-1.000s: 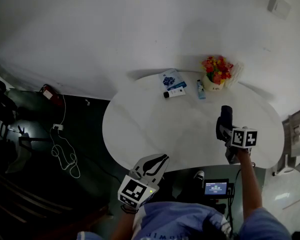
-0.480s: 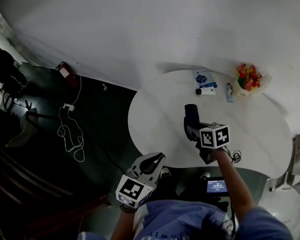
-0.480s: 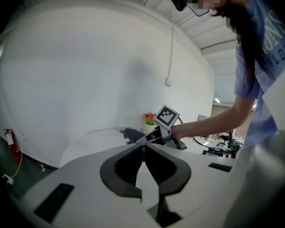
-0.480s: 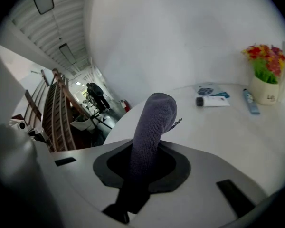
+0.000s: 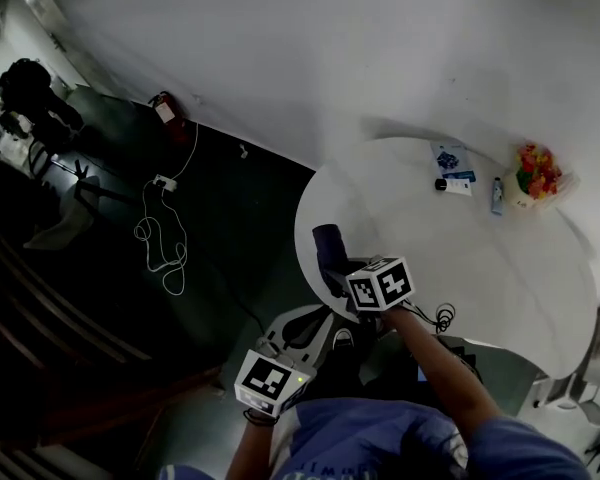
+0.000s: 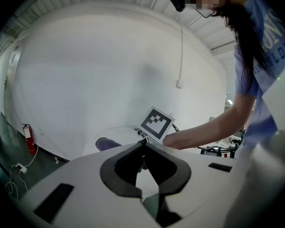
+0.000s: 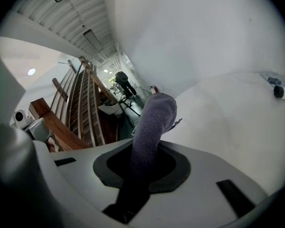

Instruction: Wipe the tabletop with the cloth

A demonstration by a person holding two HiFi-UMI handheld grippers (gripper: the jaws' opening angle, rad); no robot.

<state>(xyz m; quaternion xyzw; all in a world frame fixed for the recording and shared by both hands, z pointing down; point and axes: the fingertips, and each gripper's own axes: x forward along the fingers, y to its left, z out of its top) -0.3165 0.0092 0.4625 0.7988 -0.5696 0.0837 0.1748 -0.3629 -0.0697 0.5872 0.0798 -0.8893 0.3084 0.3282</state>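
A dark purple cloth (image 5: 327,242) hangs folded over the near left edge of the white oval table (image 5: 480,258). My right gripper (image 5: 337,271) is shut on the cloth. In the right gripper view the cloth (image 7: 154,120) rises from between the jaws of my right gripper (image 7: 145,163) and droops forward over the table (image 7: 237,122). My left gripper (image 5: 308,320) hangs below the table's near edge, off the top, with its jaws together on nothing. The left gripper view looks past my left gripper (image 6: 143,144) to the cloth (image 6: 106,144) and the right gripper's marker cube (image 6: 156,122).
At the table's far end stand a flower pot (image 5: 538,173), a blue packet (image 5: 448,157), a tube (image 5: 457,185) and a small bottle (image 5: 497,196). A coiled black cable (image 5: 443,318) lies near the front edge. A white cable (image 5: 165,243) trails over the dark floor on the left.
My right gripper has carried the cloth leftward across the tabletop, from the right part to the left edge. The head view has swung left. The left gripper stayed low.
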